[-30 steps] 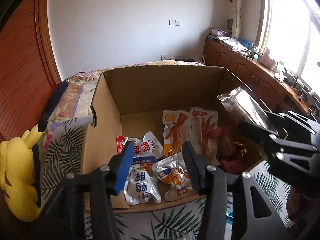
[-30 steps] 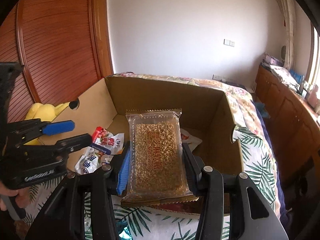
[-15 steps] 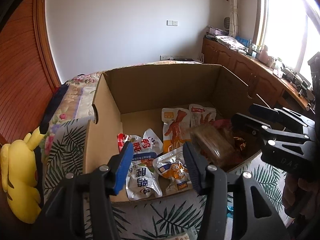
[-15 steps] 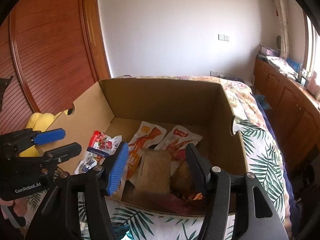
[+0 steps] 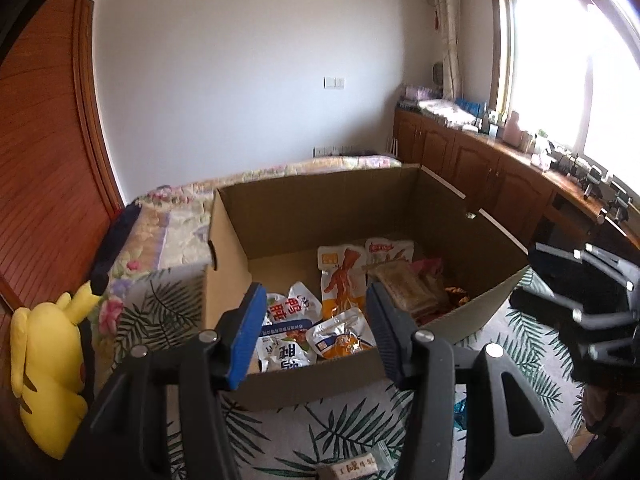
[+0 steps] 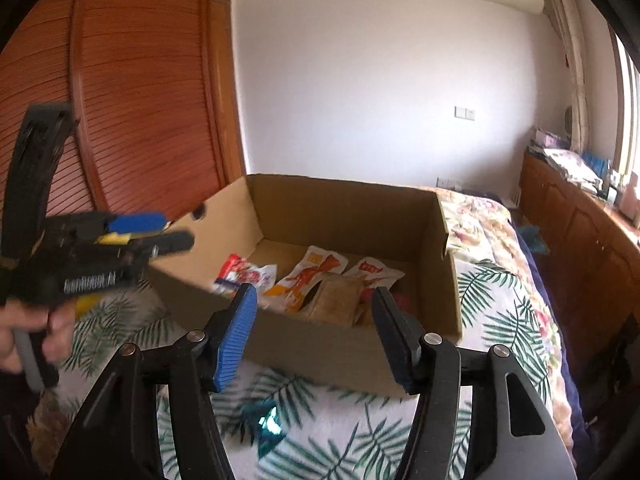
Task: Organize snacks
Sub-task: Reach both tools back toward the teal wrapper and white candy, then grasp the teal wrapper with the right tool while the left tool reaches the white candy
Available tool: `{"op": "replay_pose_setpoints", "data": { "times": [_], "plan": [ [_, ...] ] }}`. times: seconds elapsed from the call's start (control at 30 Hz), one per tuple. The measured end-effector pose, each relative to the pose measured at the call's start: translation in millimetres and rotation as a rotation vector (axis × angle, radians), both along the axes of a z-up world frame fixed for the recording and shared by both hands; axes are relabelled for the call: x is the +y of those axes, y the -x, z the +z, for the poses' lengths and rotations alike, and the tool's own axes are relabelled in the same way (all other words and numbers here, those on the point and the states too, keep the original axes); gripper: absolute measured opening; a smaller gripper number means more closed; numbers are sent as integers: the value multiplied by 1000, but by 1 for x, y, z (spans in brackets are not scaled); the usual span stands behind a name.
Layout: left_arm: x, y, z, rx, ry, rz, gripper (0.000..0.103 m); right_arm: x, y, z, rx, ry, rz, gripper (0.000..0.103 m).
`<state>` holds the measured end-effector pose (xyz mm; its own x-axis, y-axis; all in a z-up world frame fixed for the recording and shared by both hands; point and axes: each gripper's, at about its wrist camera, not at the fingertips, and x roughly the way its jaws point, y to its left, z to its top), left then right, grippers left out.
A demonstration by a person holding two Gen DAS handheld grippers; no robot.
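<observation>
Looking along our left gripper, we see its jaws spread with nothing between them, hovering before the open brown cardboard box on the leaf-print bedspread. Our right gripper is likewise spread and empty. Inside the box lie the clear packet of golden seed candy, two orange-and-white pouches and white foil packets with red print. A yellow plush toy sits left of the box.

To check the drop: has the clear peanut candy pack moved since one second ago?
Yes. The peanut candy pack left the right gripper, which is open now, and lies down inside the cardboard box, beside the orange pouch.
</observation>
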<state>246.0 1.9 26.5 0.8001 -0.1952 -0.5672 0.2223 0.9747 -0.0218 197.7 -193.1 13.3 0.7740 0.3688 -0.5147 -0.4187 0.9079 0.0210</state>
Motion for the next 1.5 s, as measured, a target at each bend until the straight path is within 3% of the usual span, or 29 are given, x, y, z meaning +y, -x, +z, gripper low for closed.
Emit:
{"op": "replay_pose_setpoints", "data": {
  "times": [0.23,0.4,0.5,1.0,1.23,1.5],
  "plan": [
    [17,39,4,-54,54,-17,53,-5,37,-18,10,-26,35,62],
    [24,58,-12,-48,35,-30,58,-10,48,-37,30,-7,31,66],
    [24,68,-28,-21,31,-63,71,-9,48,-52,62,23,29,70],
    [3,81,-113,143,-35,-129,71,25,24,-100,216,138,128,71],
    [7,70,-138,208,-30,-126,71,43,17,-113,244,218,166,71],
    [8,68,-143,234,-4,-149,71,49,10,-121,263,263,177,70]
  ]
}}
